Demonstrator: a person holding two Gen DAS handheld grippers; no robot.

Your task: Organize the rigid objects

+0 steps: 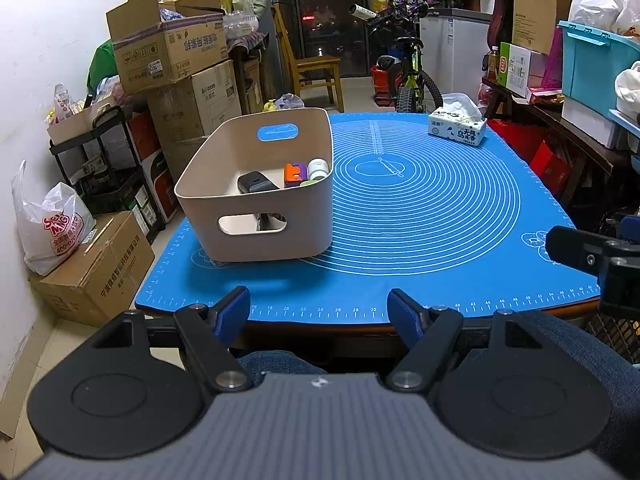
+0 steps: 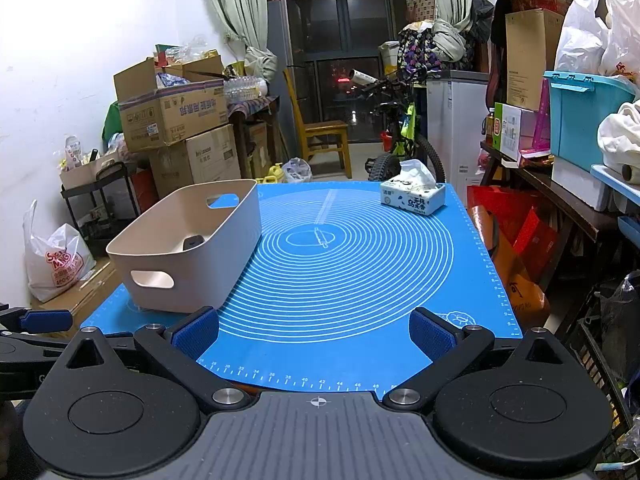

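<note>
Left gripper (image 1: 319, 312) hung spread and empty at the near edge of the blue mat (image 1: 420, 208), the bin (image 1: 256, 216) lying ahead of it and slightly to its left, the nearer of the two. Inside the bin sat a black gadget (image 1: 256, 182), an orange and purple piece (image 1: 295, 175) and a small white jar (image 1: 318, 168). Right gripper (image 2: 314, 338) also stood spread and empty, with the bin ahead and further to its left. Beyond the bin, at the mat's far right corner, rested a tissue pack (image 1: 457, 126). No loose item remained on the mat, so the sorting looked finished.
</note>
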